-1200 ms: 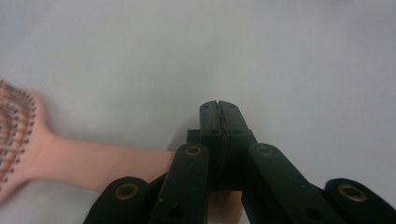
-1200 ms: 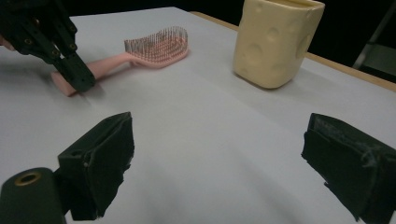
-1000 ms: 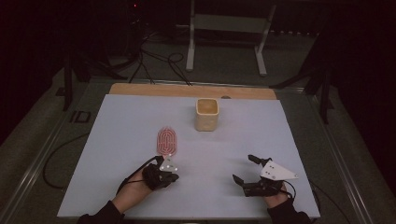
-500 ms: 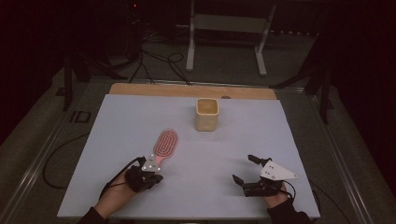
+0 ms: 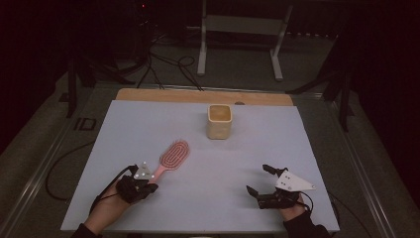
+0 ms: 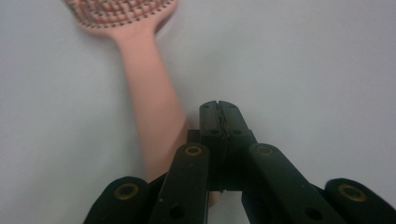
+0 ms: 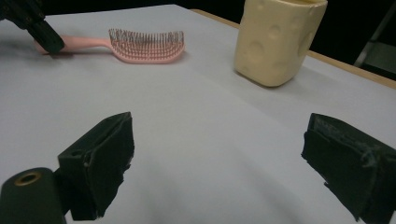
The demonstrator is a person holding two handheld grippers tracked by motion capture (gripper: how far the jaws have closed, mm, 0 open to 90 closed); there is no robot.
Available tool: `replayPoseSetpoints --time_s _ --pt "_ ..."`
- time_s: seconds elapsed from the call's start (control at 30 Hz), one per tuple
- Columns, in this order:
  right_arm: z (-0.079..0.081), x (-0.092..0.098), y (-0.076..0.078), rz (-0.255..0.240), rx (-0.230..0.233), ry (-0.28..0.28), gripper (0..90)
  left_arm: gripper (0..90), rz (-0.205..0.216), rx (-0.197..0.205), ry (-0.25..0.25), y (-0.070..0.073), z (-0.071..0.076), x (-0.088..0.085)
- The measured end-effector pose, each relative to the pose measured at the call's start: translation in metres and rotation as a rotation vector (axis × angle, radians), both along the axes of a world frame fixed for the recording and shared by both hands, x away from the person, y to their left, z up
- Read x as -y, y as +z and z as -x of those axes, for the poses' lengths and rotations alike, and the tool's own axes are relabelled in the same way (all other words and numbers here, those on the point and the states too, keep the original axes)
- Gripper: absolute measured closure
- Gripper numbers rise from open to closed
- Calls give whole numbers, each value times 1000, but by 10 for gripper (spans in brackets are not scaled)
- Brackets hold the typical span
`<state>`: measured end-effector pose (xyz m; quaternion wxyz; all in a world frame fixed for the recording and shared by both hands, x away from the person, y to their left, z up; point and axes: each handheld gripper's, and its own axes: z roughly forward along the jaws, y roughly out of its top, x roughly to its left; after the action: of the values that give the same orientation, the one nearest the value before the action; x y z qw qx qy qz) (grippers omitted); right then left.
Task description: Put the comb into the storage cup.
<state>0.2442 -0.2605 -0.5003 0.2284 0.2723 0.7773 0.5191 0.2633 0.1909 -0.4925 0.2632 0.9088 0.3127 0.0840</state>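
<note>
1. Pink plastic hairbrush flat on the pale grey table, left of centre, bristles up.
2. Long axis on a diagonal in the high view: oval head toward the far right, handle running back toward the near left.
3. Left gripper low at the near-left of the table, held in the left hand, forearm entering from the bottom edge.
4. Jaws pressed together, tip to tip, nothing between them; in the left gripper view, lying just right of the handle and over its near end, aimed along the handle toward the head.
5. Right gripper at the near-right, well apart from the brush, grey three-cornered plate on top, right hand behind it.
6. Jaws spread wide and bare, pointing across the table toward the left and slightly away.
7. Cream cup upright toward the far centre, apart from the brush head, mouth open upward.
</note>
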Motion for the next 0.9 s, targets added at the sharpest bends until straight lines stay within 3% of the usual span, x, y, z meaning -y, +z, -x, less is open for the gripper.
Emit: replayPoseSetpoints --time_s 0.43,0.67,0.9 --pt "-1 0 0 -1 -1 1 87 896 -25 29 73 6 -3 -27" --pt "-1 0 0 0 -2 0 87 896 -43 33 93 7 -5 -33" --pt "-1 0 -1 0 -8 0 87 895 -17 21 98 20 -5 -37"
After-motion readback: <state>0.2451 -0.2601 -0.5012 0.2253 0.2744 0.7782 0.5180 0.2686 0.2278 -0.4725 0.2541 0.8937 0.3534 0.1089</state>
